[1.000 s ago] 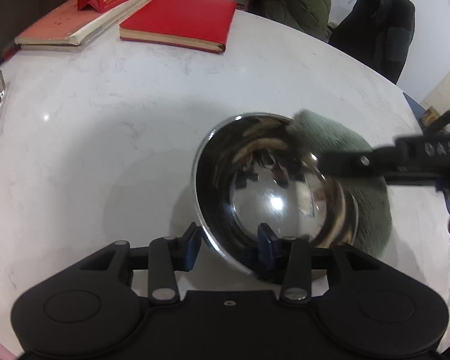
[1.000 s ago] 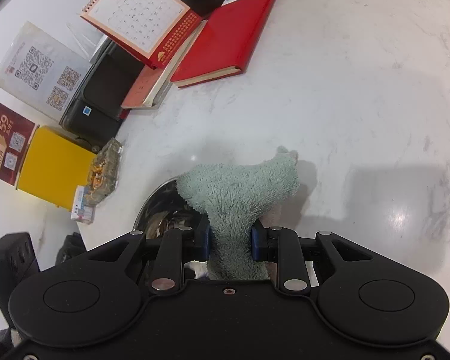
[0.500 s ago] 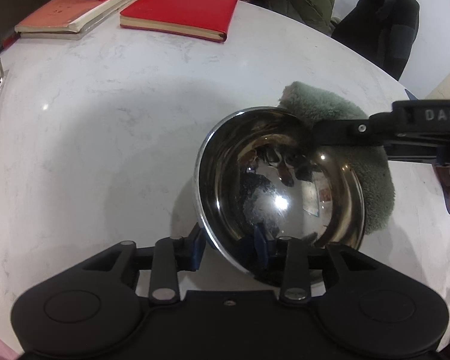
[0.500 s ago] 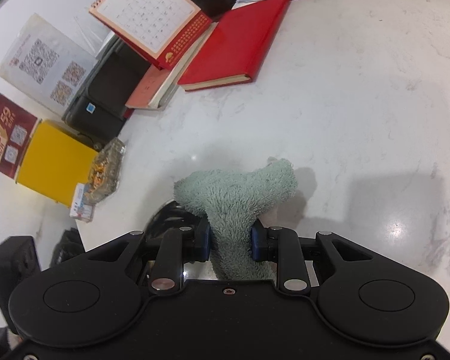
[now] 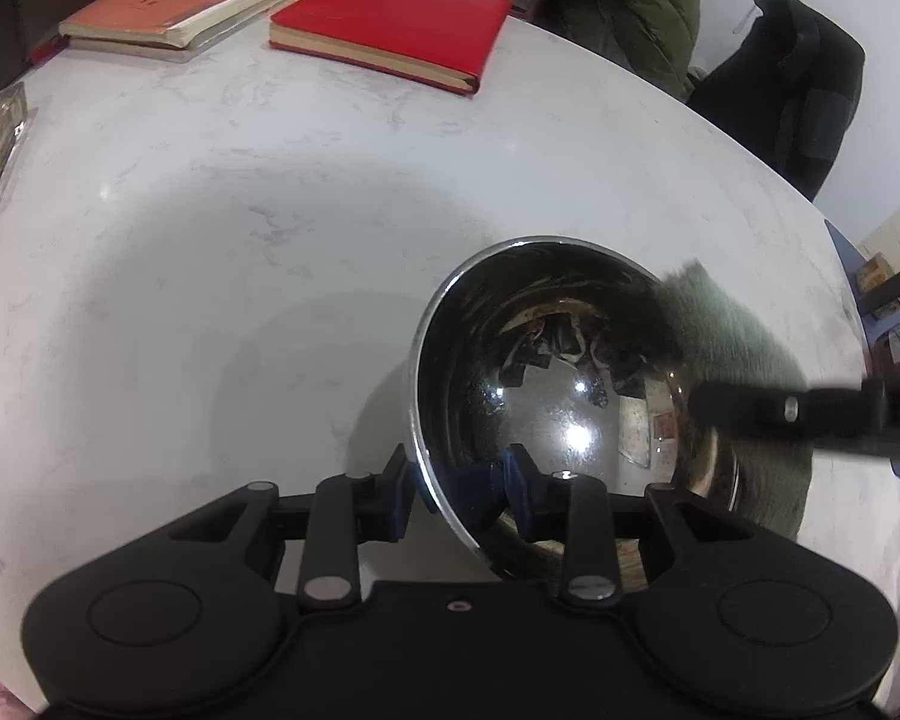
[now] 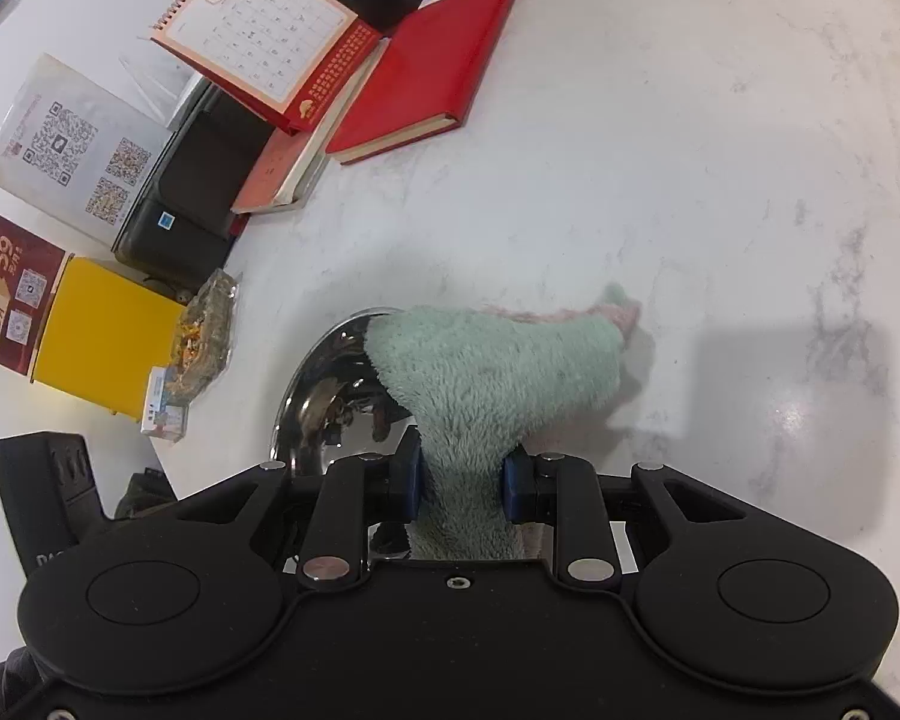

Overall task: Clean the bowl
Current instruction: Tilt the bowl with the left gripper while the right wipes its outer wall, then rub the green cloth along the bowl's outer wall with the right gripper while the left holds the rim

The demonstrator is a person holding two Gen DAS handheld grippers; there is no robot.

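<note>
A shiny silver bowl (image 5: 546, 384) is mirroring dark shapes. A fuzzy mint-green cloth (image 6: 498, 372) is showing a pink edge. The table (image 6: 630, 150) is showing white, grey-veined marble. A book (image 5: 390, 24) is showing red.

A bowl (image 5: 546, 384) sits on the desk (image 5: 210, 228), a cloth (image 6: 498, 378) draped over its right rim; books (image 5: 390, 24) lie behind.
</note>
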